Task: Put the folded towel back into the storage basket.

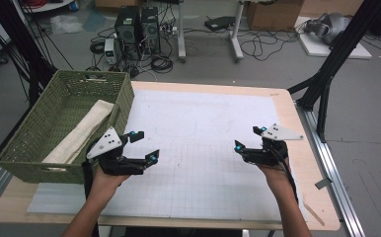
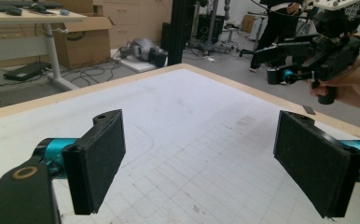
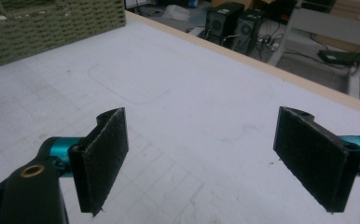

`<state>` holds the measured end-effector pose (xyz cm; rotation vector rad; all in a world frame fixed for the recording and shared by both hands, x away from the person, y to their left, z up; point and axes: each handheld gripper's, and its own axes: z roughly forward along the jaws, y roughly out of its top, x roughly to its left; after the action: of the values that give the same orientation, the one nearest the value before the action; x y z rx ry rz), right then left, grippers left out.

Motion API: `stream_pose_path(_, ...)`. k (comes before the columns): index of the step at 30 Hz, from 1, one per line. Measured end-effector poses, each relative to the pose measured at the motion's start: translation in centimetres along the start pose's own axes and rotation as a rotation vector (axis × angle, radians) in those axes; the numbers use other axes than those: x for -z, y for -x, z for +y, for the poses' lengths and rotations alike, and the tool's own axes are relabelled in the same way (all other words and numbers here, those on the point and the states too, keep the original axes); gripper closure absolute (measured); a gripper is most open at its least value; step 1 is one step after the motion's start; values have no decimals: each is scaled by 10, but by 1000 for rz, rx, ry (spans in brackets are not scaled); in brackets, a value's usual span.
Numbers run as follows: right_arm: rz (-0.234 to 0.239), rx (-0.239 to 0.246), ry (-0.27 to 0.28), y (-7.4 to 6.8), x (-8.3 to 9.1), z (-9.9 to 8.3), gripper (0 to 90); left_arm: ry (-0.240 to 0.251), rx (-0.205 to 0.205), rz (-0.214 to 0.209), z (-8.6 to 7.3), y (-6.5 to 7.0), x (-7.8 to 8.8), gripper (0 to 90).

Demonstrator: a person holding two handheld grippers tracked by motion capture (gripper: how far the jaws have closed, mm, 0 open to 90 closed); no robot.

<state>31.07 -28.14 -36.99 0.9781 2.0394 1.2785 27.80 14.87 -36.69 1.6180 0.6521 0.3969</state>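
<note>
Cream folded cloth (image 1: 82, 132) lies in the green wicker basket (image 1: 16, 163) at the table's left edge, its long axis running front to back. The left gripper (image 1: 144, 146), jaws spread and empty, is nearer; the right gripper (image 1: 247, 139) is also released.

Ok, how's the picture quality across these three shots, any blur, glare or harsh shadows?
High view: soft and low in detail, even light, faint shadows under the left claw and right claw, no glare on the white mat. Left gripper view: pads fairly sharp, background room softer. Right gripper view: green wicker basket slightly soft, mat evenly lit.
</note>
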Motion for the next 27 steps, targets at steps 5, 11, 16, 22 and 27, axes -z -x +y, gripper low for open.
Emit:
stream_pose_path(5,-40,-26,17,2,15,-20,165,-5,-13,-10,-7,2,-5,179)
stream_pose_path(11,-89,-24,18,0,25,-36,165,-10,-17,4,-16,1,-10,176)
stream_pose_path(16,-119,-26,11,-2,26,-47,165,-10,-23,12,-22,1,-13,175)
stream_pose_path(22,-134,-33,14,-1,30,-51,166,-10,-28,17,-25,3,-14,173)
stream_pose_path(27,-144,-35,10,0,34,-53,165,-13,-33,21,-27,5,-15,172)
